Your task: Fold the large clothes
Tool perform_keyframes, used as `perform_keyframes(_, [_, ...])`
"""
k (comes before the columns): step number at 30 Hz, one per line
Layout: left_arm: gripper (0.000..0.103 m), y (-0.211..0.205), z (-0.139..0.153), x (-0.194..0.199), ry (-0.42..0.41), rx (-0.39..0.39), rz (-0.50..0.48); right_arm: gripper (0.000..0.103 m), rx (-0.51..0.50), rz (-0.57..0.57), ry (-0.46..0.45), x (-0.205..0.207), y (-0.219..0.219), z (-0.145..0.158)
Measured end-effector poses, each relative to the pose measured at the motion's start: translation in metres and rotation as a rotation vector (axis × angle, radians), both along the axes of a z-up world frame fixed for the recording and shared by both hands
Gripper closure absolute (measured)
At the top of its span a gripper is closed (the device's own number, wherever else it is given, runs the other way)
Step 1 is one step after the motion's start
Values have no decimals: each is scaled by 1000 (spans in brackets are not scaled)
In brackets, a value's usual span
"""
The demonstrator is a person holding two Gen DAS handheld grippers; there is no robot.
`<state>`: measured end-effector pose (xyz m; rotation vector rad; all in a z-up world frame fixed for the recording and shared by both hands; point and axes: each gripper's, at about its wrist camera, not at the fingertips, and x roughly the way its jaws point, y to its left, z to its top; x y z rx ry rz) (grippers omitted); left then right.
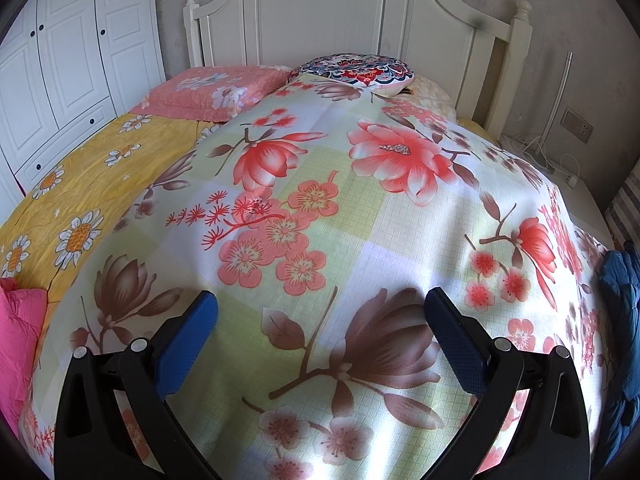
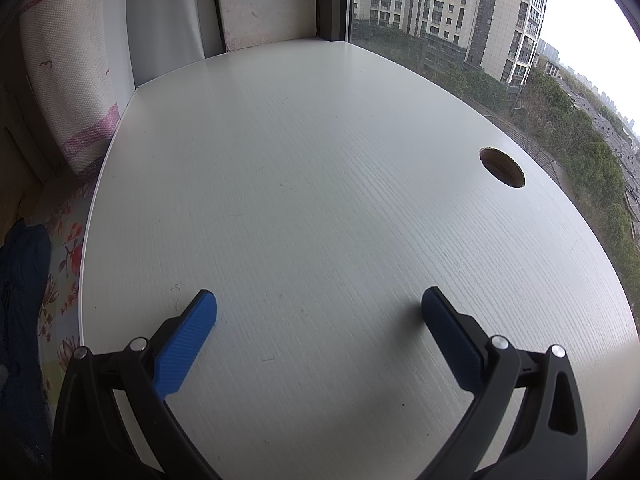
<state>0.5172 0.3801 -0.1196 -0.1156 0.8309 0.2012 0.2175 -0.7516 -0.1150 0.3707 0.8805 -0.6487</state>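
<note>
Floral sheet [image 1: 320,208] over bed, white desk [image 2: 320,200] by window [image 2: 480,20]

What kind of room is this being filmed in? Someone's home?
Most likely a bedroom in a high-rise flat. There is a bed with a white headboard, a pink pillow and a floral sheet, white wardrobe doors, and a white desk by a window overlooking apartment towers.

The floral sheet [image 1: 320,208] is being viewed closely from above, facing the headboard [image 1: 320,12]. The white desk [image 2: 320,200] is being viewed toward the window [image 2: 460,20]. The blue garment [image 1: 620,320] is being shared by both views.
</note>
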Motion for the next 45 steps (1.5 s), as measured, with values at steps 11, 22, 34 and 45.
perform_keyframes(11, [4, 0, 0, 0, 0, -1, 0, 2, 0, 0, 0, -1, 0, 0])
perform_keyframes(22, [4, 1, -2, 0, 9, -11, 1, 2, 0, 0, 1, 0, 0, 0])
perform_keyframes(34, [4, 1, -2, 0, 7, -10, 1, 2, 0, 0, 1, 0, 1, 0])
perform_keyframes(45, [4, 0, -3, 0, 1, -6, 3, 2, 0, 3, 0, 0, 1, 1])
